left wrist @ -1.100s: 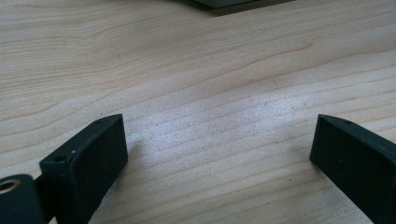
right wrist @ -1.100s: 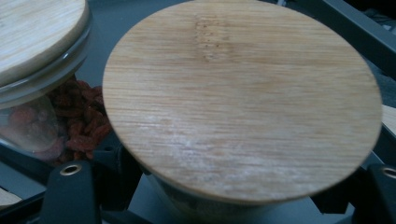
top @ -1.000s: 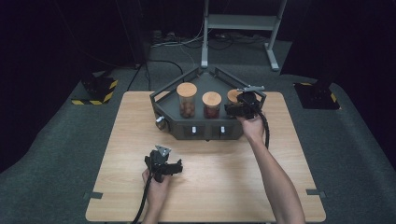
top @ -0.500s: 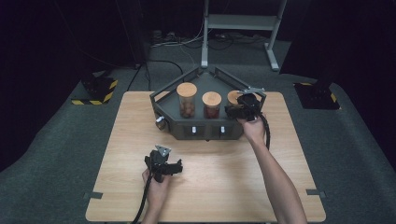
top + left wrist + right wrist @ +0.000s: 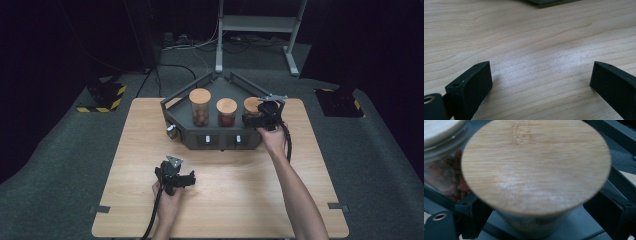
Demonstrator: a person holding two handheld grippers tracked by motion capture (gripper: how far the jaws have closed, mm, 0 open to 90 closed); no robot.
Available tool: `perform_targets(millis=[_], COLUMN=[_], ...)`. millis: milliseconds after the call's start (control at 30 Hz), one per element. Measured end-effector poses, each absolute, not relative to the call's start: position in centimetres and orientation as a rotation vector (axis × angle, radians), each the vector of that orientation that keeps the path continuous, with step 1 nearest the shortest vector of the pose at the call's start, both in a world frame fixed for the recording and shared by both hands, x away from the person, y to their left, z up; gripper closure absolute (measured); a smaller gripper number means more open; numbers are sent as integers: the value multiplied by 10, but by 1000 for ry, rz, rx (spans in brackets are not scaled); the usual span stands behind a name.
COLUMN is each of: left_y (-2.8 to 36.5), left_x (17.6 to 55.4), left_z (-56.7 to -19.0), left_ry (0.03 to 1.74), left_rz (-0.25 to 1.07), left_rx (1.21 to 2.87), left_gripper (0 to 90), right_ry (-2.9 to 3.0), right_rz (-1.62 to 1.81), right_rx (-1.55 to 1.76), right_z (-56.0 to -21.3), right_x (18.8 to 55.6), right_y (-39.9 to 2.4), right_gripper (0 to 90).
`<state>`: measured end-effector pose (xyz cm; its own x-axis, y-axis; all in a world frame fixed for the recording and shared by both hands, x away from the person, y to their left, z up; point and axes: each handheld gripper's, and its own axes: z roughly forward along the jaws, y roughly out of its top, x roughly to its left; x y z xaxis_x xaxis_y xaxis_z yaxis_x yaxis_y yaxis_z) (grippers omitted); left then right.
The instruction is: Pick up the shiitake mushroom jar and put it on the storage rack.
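While the right gripper (image 5: 261, 116) sits at the right-hand jar (image 5: 251, 106) in the dark tray (image 5: 176, 120), its jaws have just been opening: in the right gripper view they stand on either side of the jar's glass body (image 5: 534, 226), below the bamboo lid (image 5: 536, 165). Whether the pads touch the glass I can't tell; lid hides the contact. Reads as apart, jar between them, jar standing in the tray.

Containers:
- three glass jars with round bamboo lids, in a row across the tray
- left jar (image 5: 200, 106): tallest, brownish round pieces inside
- middle jar (image 5: 226, 112): shorter, reddish contents. Right gripper view shows the same red pieces (image 5: 446, 182) through the glass beside the near jar
- right jar: contents not readable, gripper and lid in the way
- tray is angular, grey-black, with a raised rail around the back and small light knobs (image 5: 206, 139) on the front face

Left gripper (image 5: 172, 175): near the front of the table, well apart from the tray. Jaws wide apart, nothing between them, bare wood under them in the left gripper view (image 5: 539, 62).

Surface/room:
- light wood-grain table (image 5: 150, 210), on dark grey carpet (image 5: 60, 165)
- black-and-yellow striped block (image 5: 102, 95) on the floor off the left far corner, a dark block (image 5: 340, 100) off the right far corner
- metal stand legs (image 5: 255, 22) and loose cables (image 5: 185, 42) behind the table, background dark
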<state>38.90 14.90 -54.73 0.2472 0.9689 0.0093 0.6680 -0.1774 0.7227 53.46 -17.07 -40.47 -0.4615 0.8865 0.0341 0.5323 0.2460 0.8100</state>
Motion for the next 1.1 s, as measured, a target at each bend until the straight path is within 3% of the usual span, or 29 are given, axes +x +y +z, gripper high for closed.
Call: perform_targets(millis=[1100], left_y=[149], left_x=[389], left_z=[-547], left_ry=[1488], left_rz=[647], left_rx=[1924], left_gripper=[42], right_ry=[2028], right_rz=[1365], right_rx=[1252], right_z=[-410], right_x=[478], right_y=[-218], right_gripper=[105])
